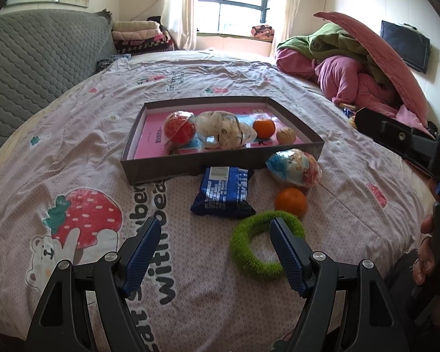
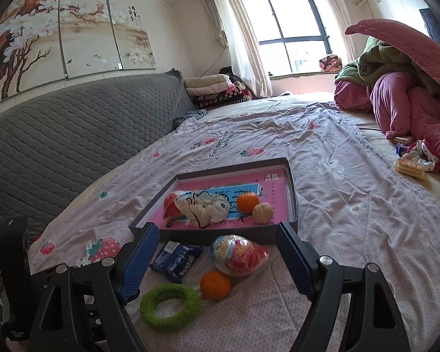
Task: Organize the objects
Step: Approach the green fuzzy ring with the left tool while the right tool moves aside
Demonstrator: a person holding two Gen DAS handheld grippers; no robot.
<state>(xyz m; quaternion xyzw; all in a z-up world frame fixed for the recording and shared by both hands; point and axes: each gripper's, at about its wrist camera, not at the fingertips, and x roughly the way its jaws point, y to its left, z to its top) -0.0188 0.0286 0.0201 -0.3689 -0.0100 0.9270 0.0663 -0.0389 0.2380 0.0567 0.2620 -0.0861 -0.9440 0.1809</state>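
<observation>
Fuzzy green fabric ring (image 1: 267, 243), flat on the pink printed bedsheet (image 1: 73, 152) near its front edge, just short of the shallow grey cardboard box (image 1: 220, 162); directly beneath left gripper (image 1: 215, 252), jaws apart, empty; right gripper (image 2: 217, 259) likewise apart, farther; orange mandarin (image 1: 290, 201) beside.

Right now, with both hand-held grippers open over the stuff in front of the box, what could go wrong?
1. The left hand-held gripper has one finger over the green ring; closing may snag bedsheet.
2. The loose orange touches the ring and could roll.
3. The right hand-held gripper faces the crinkly snack bag, which may slip.
</observation>
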